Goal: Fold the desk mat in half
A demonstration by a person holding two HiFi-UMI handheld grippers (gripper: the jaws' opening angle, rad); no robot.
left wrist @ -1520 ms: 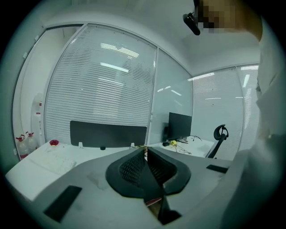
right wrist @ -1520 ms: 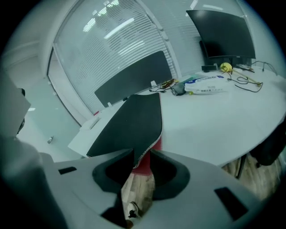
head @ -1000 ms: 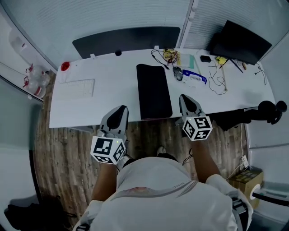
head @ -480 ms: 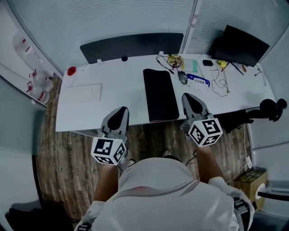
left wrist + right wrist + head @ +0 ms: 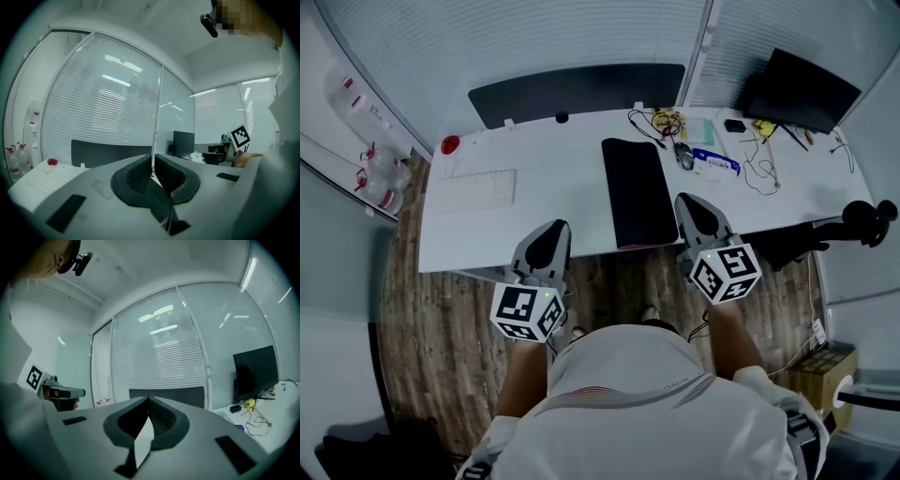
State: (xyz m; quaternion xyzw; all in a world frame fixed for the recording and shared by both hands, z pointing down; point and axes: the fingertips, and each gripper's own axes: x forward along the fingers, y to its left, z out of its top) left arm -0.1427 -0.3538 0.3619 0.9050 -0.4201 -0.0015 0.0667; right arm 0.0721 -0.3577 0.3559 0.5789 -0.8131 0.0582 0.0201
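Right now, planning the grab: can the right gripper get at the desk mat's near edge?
Probably yes: the right gripper hovers beside the desk mat, at its near corner, nothing standing between them, though it is shut.

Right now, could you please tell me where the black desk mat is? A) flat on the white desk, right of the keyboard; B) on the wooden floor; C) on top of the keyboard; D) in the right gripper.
A: the desk mat lies flat on the desk, with the keyboard apart to its left.
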